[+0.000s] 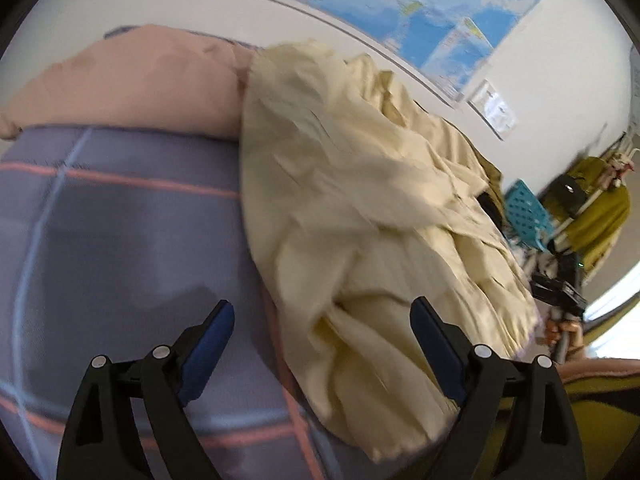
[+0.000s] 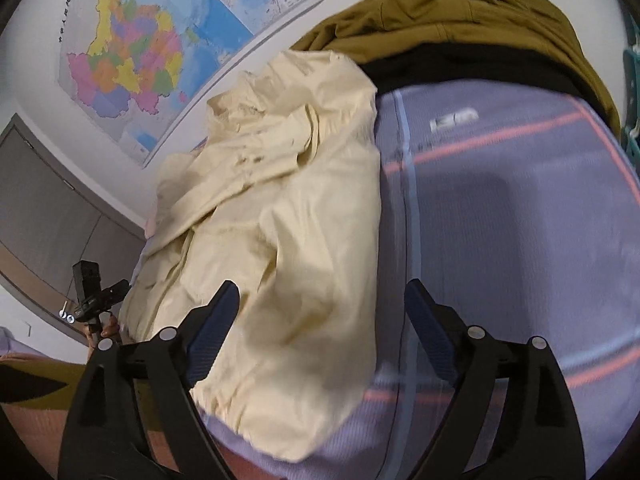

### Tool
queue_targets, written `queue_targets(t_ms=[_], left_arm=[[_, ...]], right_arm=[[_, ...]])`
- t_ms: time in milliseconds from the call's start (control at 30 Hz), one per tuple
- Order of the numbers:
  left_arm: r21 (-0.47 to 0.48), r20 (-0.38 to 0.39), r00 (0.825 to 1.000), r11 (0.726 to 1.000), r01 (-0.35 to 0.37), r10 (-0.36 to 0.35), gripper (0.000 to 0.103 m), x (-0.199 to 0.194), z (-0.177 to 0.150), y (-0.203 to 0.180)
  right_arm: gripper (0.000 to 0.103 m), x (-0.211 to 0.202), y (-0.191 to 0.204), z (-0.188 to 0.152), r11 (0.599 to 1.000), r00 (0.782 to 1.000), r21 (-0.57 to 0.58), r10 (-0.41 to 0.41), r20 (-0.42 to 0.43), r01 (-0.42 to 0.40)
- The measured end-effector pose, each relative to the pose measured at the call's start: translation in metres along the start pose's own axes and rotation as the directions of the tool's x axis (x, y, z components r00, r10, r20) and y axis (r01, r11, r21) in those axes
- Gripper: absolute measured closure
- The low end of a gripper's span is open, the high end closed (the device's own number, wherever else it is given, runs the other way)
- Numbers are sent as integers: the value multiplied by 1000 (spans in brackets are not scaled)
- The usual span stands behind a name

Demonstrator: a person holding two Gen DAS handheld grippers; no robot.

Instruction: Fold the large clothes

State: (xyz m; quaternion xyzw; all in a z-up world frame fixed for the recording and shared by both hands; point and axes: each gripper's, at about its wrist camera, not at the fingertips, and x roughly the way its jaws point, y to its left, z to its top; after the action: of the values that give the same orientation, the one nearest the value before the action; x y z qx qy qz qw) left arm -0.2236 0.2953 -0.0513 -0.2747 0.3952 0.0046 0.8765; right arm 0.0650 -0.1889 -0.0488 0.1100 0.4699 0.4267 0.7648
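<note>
A large cream garment [image 1: 360,208] lies crumpled on a lilac bed sheet [image 1: 120,240] with pink and blue stripes. My left gripper [image 1: 322,312] is open and empty, hovering just above the garment's near edge. The garment also shows in the right wrist view [image 2: 272,216], bunched on the sheet [image 2: 500,220]. My right gripper [image 2: 320,296] is open and empty above the garment's near edge. The right gripper [image 1: 560,296] shows at the far side in the left wrist view, and the left gripper [image 2: 94,292] at the left in the right wrist view.
A pink pillow [image 1: 132,84] lies behind the garment. An olive garment [image 2: 460,20] over something black sits at the bed's end. A turquoise basket [image 1: 528,212] and a clothes rack [image 1: 592,200] stand beyond. Maps [image 2: 132,48] hang on the wall.
</note>
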Motion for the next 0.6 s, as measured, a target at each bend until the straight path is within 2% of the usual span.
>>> queue_targets(t_ms=[100,167,267,367,500,533,567,600], left_arm=[[4,-34,998,999,44,-44,13,4,-11,-6],[20,-43,998,998,56,-55,7,8,-18,-13],[40,-54,992,992,116,-113,7,16,-21,-27],[69,-60,991,990,124,-120,7,27,-19,-39],[56,-48,987,986,157,-154,7,39,-15,-43],[53,-41,988,987,151,-149,9,41,-15,-45],[49,-34,991,990,134,-133,22,44,-14,-47],[43,-31,995,995,92,-90,31,46,-13,-50]], right_arm=[[18,2,2,-11,999,999,-11,43,-9,-43],[17,7,5,-18,997,997,-19,73,-17,-73],[16,12,15,-23,992,993,-56,112,-28,-114],[16,20,24,-25,985,989,-86,144,-44,-148],[13,34,38,-23,976,985,-134,165,-52,-171],[13,39,43,-23,975,986,-147,159,-52,-165],[20,42,45,-22,974,986,-152,159,-54,-165],[31,47,48,-22,973,983,-147,172,-64,-180]])
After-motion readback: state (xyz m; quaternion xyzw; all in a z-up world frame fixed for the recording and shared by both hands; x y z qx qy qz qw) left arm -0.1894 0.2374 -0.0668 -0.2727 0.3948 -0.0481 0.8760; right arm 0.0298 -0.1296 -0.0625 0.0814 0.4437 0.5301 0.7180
